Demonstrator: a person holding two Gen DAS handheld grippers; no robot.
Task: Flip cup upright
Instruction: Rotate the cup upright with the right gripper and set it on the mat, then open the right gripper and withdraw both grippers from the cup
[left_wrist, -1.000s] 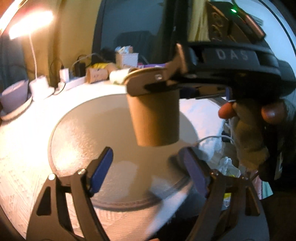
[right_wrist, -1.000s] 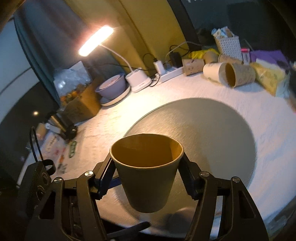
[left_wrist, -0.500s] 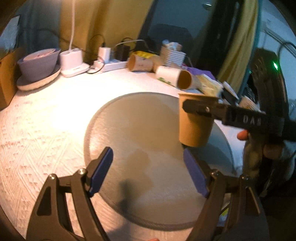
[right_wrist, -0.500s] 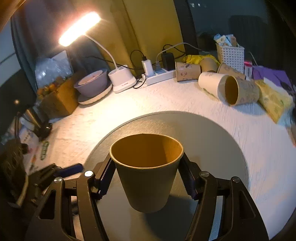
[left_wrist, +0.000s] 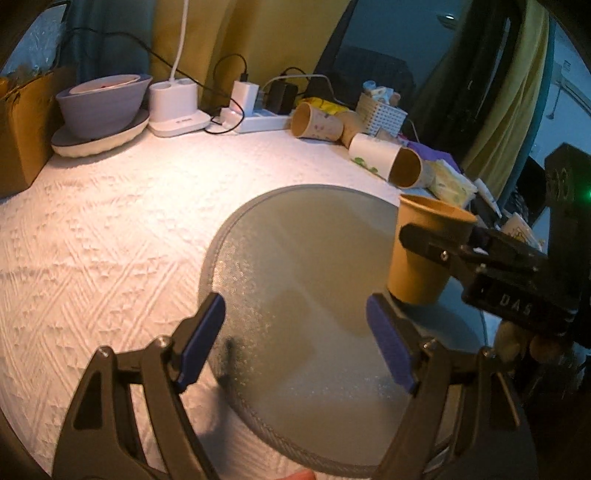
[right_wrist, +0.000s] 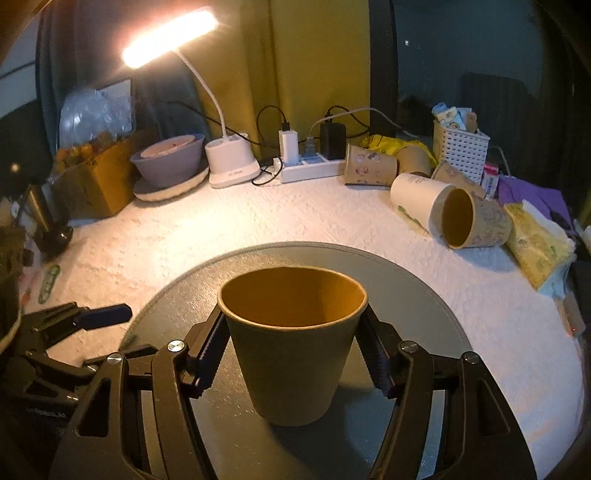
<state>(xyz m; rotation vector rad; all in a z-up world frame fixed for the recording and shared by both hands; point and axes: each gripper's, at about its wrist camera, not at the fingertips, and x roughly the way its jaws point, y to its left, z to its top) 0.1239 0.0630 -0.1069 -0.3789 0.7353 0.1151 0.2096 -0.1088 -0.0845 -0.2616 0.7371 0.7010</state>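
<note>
Far left on the white textured bench (left_wrist: 110, 229): grey bowl (left_wrist: 103, 105) on a plate, then white lamp base (left_wrist: 175, 107) and power strip (left_wrist: 255, 120) along the far edge. Left claw (left_wrist: 295, 343) hovers over the near left part of the round grey mat (left_wrist: 295, 258), blue pads (left_wrist: 201, 338) spread wide, nothing between them. Centre-right: brown paper cup (right_wrist: 293, 343) is upright, mouth up, at the right side of the mat in the left wrist view. Right claw (right_wrist: 293, 354) is closed on the cup, one finger on each side of its wall below the rim. Cup base looks at or just above the mat; cannot tell if it touches. Far right: several loose paper cups (right_wrist: 458, 218) lying on their sides, white basket (right_wrist: 461, 149) behind them, tissue pack (right_wrist: 535, 247) at the right edge.
</note>
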